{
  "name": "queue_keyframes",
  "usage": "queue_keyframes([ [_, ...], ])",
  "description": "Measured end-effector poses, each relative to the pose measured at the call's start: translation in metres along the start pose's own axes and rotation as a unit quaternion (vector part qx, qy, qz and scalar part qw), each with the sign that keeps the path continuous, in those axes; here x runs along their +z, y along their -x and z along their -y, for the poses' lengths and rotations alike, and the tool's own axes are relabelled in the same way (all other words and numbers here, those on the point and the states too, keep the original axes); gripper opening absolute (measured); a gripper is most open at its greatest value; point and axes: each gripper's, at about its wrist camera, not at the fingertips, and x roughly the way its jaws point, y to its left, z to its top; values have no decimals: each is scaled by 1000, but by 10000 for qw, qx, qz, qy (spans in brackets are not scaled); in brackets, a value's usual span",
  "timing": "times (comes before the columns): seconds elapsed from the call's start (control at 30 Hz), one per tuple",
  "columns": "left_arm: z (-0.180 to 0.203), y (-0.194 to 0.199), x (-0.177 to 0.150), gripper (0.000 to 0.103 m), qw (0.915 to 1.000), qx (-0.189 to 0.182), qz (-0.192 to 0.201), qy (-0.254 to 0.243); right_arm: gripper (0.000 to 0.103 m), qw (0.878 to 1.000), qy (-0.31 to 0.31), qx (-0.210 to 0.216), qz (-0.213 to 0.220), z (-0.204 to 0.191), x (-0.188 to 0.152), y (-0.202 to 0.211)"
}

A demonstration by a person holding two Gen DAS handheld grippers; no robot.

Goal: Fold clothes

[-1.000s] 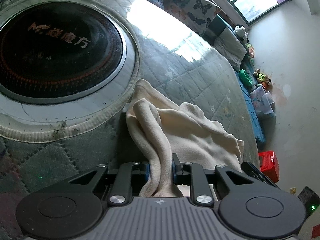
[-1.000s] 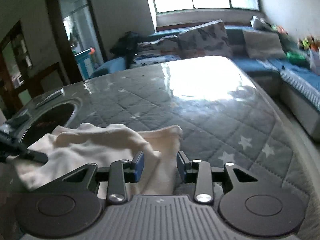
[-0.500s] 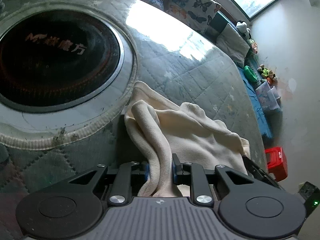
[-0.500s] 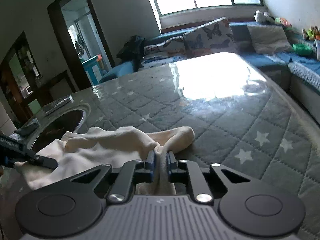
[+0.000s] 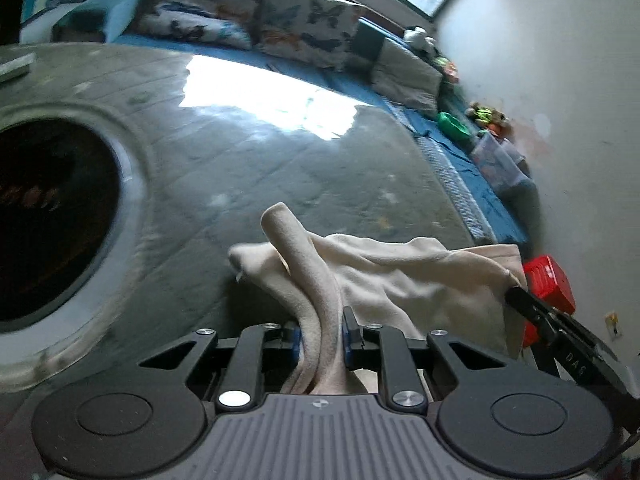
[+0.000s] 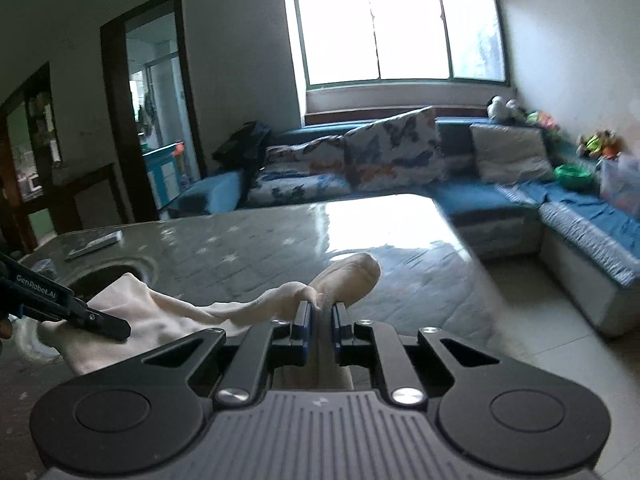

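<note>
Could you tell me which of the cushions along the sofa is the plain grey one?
The grey cushion nearest the right-hand corner, beside the soft toys; the other cushions carry butterfly prints.

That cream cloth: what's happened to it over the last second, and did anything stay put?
The right tongs, open a second ago, closed on the cream cloth. Both tongs then raised it off the quilted table, stretched between them. The left tongs kept their grip throughout; the table's round black inset stayed put.
</note>
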Motion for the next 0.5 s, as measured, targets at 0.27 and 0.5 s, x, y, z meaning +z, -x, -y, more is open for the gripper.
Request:
queue_keyframes([
  [0.27, 50, -24, 12, 19, 9991, -191, 20, -368, 10, 9982, 105, -570, 169, 33, 19, 16],
  [0.5, 77, -45, 25, 19, 9983, -266, 25, -509, 10, 9962, 28, -831, 253, 61, 29, 12],
])
